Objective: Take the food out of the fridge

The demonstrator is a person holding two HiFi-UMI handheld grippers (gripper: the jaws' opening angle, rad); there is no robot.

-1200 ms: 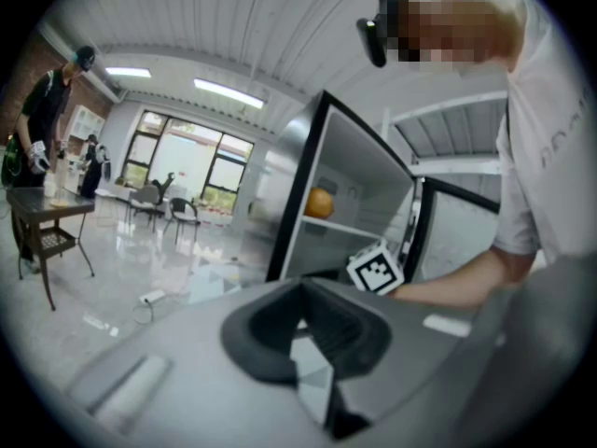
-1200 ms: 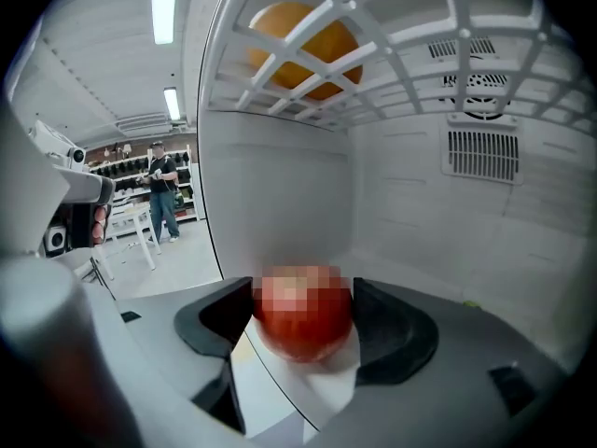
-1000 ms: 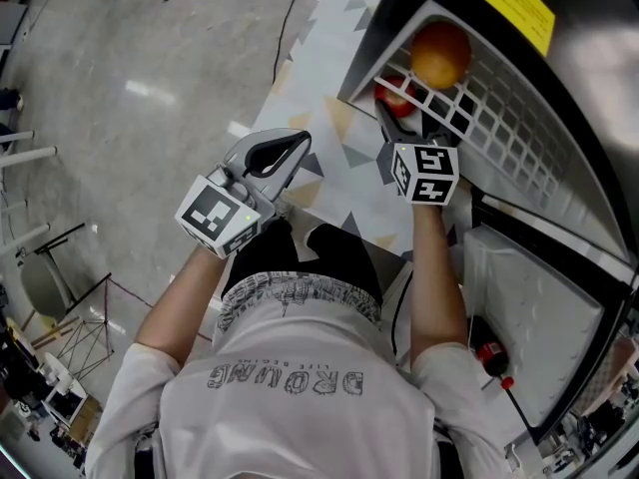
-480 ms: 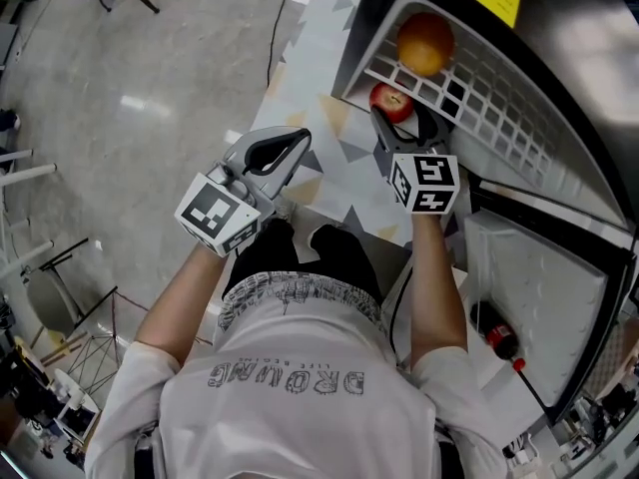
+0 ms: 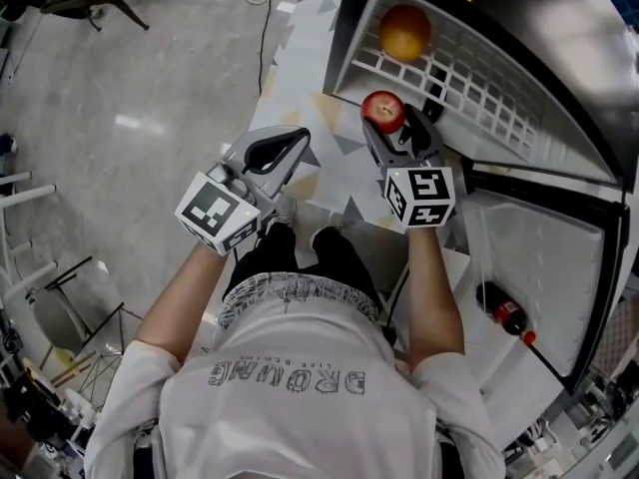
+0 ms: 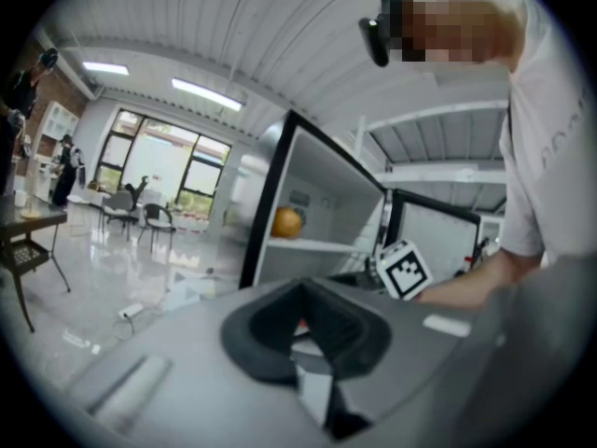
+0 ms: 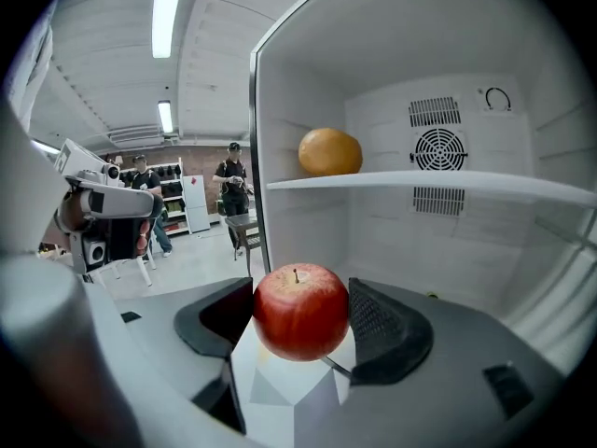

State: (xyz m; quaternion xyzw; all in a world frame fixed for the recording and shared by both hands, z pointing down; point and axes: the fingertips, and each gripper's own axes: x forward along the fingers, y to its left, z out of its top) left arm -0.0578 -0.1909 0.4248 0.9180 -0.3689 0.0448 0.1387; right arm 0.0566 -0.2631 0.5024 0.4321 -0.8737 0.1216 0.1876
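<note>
My left gripper [image 5: 285,153] hangs out in front of me, clear of the fridge, with its dark-padded jaws closed together on nothing. To its right, my right gripper [image 5: 389,123] has its jaws closed partway on a shiny round red apple [image 5: 383,111], one pad pressed to each side, and holds it just in front of the open white-lined fridge [image 5: 349,33], off the shelf. Farther right and deeper inside, a round orange fruit [image 5: 404,32] sits alone on the white grid shelf [image 5: 479,83], well apart from the apple.
</note>
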